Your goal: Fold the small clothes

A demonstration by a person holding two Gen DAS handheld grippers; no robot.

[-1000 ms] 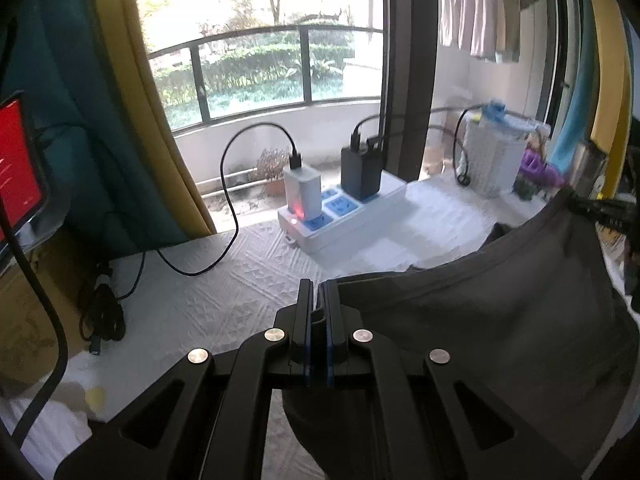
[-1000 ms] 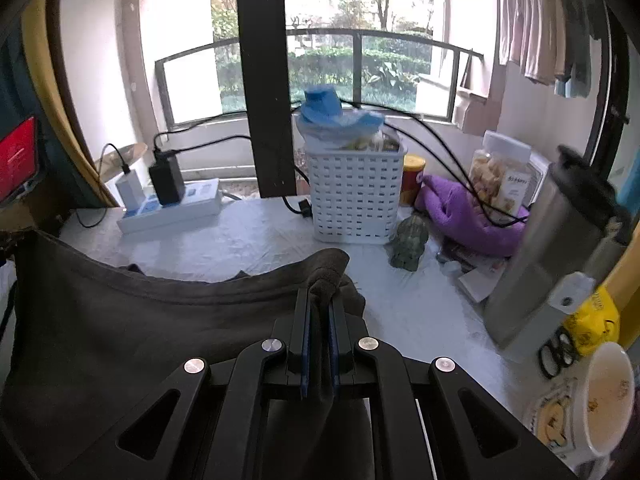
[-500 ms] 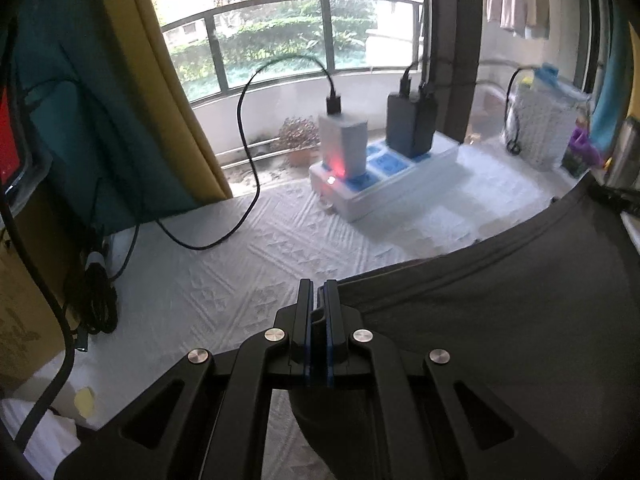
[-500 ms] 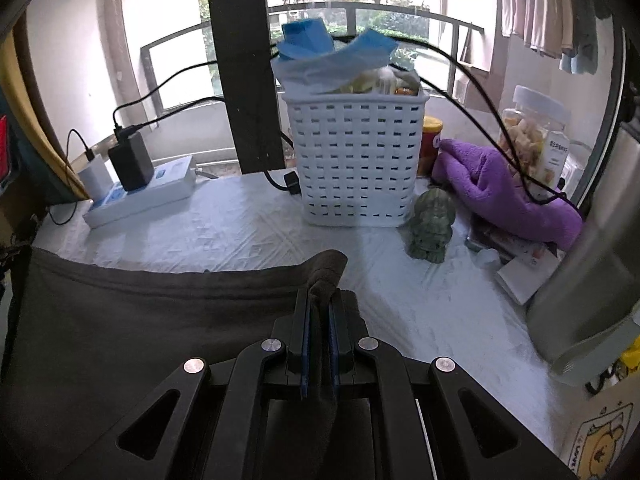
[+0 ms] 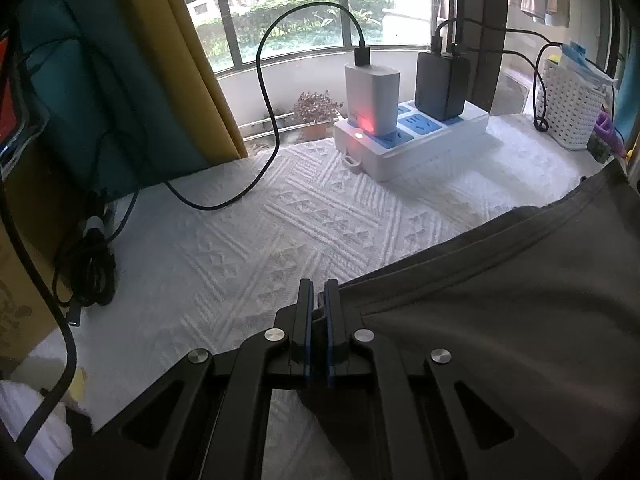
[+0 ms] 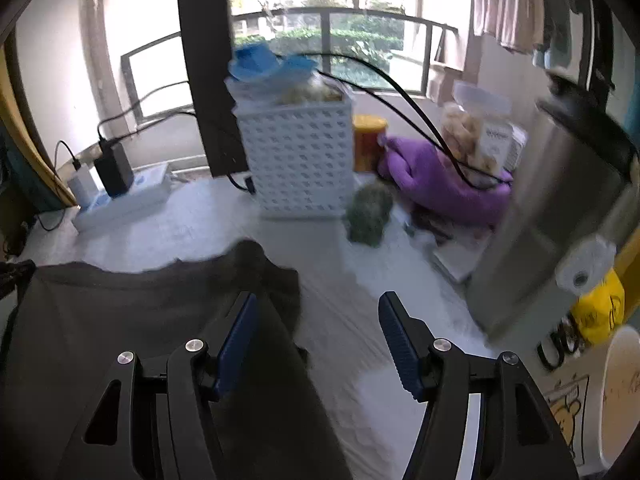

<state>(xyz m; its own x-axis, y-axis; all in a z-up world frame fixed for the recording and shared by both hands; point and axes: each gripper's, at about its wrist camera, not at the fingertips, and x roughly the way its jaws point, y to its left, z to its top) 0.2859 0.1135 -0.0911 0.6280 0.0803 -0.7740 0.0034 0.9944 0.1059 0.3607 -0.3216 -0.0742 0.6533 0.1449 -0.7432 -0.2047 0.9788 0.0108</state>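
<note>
- Two grippers work one dark grey garment (image 5: 500, 320). In the left wrist view, the left gripper (image 5: 318, 312) at lower centre is clamped on its corner; the cloth spreads rightward, with bare white tablecloth (image 5: 280, 220) ahead and the power strip (image 5: 412, 140) well apart.
- In the right wrist view, the right gripper (image 6: 318, 340) has just been opening; its jaws stand wide, gripping nothing. The garment (image 6: 120, 320) fills the lower left, its edge by the left finger; the basket (image 6: 300, 160) stands beyond.

Bare white tablecloth (image 5: 280, 232) mid-frame left view is free; power strip (image 5: 412, 140) blocks upper centre, basket (image 6: 300, 160) and steel flask (image 6: 552, 220) crowd right view.
</note>
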